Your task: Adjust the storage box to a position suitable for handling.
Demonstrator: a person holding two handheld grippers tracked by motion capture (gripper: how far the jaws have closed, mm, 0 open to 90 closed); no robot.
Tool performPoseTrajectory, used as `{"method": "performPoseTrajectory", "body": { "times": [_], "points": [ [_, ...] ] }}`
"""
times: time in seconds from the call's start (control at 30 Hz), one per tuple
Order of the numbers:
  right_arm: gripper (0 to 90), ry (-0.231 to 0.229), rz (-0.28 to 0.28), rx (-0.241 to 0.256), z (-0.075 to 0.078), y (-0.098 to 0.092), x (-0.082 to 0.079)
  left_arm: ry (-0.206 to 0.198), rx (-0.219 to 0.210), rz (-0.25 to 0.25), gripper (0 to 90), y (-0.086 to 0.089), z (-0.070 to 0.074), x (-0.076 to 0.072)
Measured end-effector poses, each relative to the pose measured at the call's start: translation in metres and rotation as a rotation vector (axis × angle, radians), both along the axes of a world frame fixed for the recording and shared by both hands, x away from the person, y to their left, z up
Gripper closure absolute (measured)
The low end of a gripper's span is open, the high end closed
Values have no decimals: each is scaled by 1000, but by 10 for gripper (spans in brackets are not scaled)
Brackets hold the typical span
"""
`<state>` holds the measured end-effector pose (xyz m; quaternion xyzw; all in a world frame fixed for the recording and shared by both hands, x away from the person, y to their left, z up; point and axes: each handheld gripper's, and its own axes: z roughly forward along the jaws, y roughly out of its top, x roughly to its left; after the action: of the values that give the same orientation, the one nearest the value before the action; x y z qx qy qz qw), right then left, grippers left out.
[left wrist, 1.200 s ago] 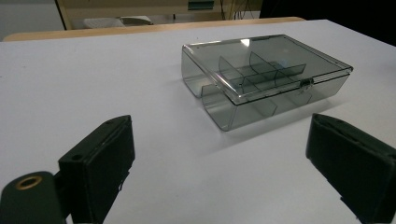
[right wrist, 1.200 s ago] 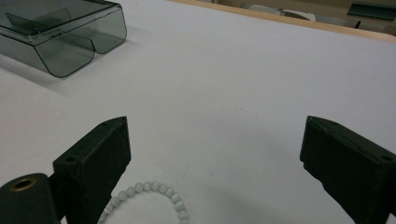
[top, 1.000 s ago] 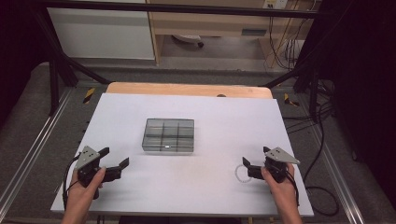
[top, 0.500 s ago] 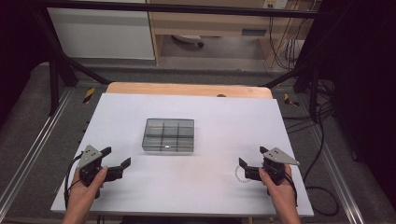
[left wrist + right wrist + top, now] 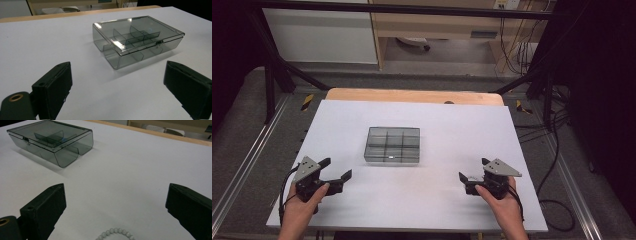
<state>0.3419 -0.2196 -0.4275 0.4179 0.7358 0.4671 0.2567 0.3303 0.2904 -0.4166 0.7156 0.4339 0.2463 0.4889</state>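
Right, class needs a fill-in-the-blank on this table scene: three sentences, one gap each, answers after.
1. The lid of the clear divided box is ____.
2. The jaws of the left gripper stand ____.
3. Between the right gripper jaws lies a white ____ bracelet.

Answers: shut; open; bead

My bench (image 5: pixel 462 125) has a white top with a bare wooden strip (image 5: pixel 412 95) along its far edge. Beyond the bench sit a white cabinet (image 5: pixel 319 37) and a wooden shelf unit (image 5: pixel 437 25); cables (image 5: pixel 517 45) hang to its right. Grey floor (image 5: pixel 242 120) surrounds the bench.
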Motion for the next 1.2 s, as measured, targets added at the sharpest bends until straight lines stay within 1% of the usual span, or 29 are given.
{"method": "performPoseTrajectory", "body": {
  "times": [0.07, 0.1, 0.2, 0.23, 0.33, 0.4, 0.43, 0.5, 0.53, 0.57, 0.6, 0.67, 0.7, 0.73, 0.8, 0.83, 0.87, 0.9, 0.93, 0.97, 1.0, 1.03, 1.07, 1.13, 1.17, 1.2],
  "points": [
    [42, 4, 9, 5, 0, 2, 0, 1, 7, 3, 97, 3, 2, 1],
    [43, 8, 13, 6, 1, 3, 1, 5, 1, 4, 98, 5, 2, 2],
    [57, 10, 14, 7, 3, 6, 3, 21, 7, 10, 107, 7, 0, 5],
    [60, 11, 14, 1, 3, 7, 4, 33, 10, 12, 113, 9, 0, 7],
    [79, 16, 0, -2, 8, 9, 8, 40, 12, 15, 134, 10, 1, 11],
    [85, 25, -14, -22, 11, 12, 13, 52, 18, 12, 150, 10, 2, 17],
    [87, 22, -12, -28, 12, 14, 14, 52, 18, 12, 157, 10, 2, 17],
    [101, 21, -6, -56, 15, 21, 19, 64, 55, 19, 198, 8, 2, 21],
    [106, 22, 0, -66, 16, 24, 22, 71, 71, 14, 209, 6, 1, 22],
    [111, 23, 5, -70, 17, 26, 24, 80, 76, 0, 221, 2, 0, 26],
    [120, 27, 12, -75, 17, 29, 27, 80, 76, 0, 238, 2, 0, 26],
    [144, 33, 24, -91, 18, 34, 35, 90, 85, -10, 260, -1, -2, 32],
    [144, 33, 24, -91, 18, 34, 35, 90, 87, -10, 260, -2, -2, 35],
    [155, 40, 37, -92, 19, 39, 43, 92, 84, -15, 295, -4, -1, 41],
    [166, 56, 43, -96, 18, 43, 50, 94, 92, -22, 335, -5, 0, 48],
    [166, 56, 43, -96, 18, 43, 50, 94, 92, -22, 355, -5, 0, 48],
    [182, 64, 50, -108, 17, 49, 58, 95, 105, -26, 375, -6, 0, 56],
    [188, 71, 53, -108, 17, 51, 60, 95, 105, -26, 396, -6, 0, 56],
    [208, 77, 57, -113, 16, 54, 64, 104, 105, -29, 425, -7, 0, 65],
    [208, 77, 57, -113, 16, 54, 64, 104, 105, -29, 451, -7, 0, 65],
    [243, 78, 66, -118, 16, 58, 71, 106, 112, -33, 480, -7, -1, 69],
    [259, 81, 66, -123, 16, 59, 73, 113, 128, -38, 505, -8, -3, 77],
    [288, 82, 64, -121, 16, 60, 77, 115, 136, -39, 527, -9, -4, 80],
    [320, 82, 61, -108, 14, 63, 82, 123, 138, -33, 575, -10, -6, 87],
    [346, 83, 57, -104, 14, 64, 85, 123, 138, -33, 593, -10, -6, 87],
    [375, 76, 49, -99, 12, 66, 88, 142, 136, -34, 621, -12, -8, 93]
  ]
}}
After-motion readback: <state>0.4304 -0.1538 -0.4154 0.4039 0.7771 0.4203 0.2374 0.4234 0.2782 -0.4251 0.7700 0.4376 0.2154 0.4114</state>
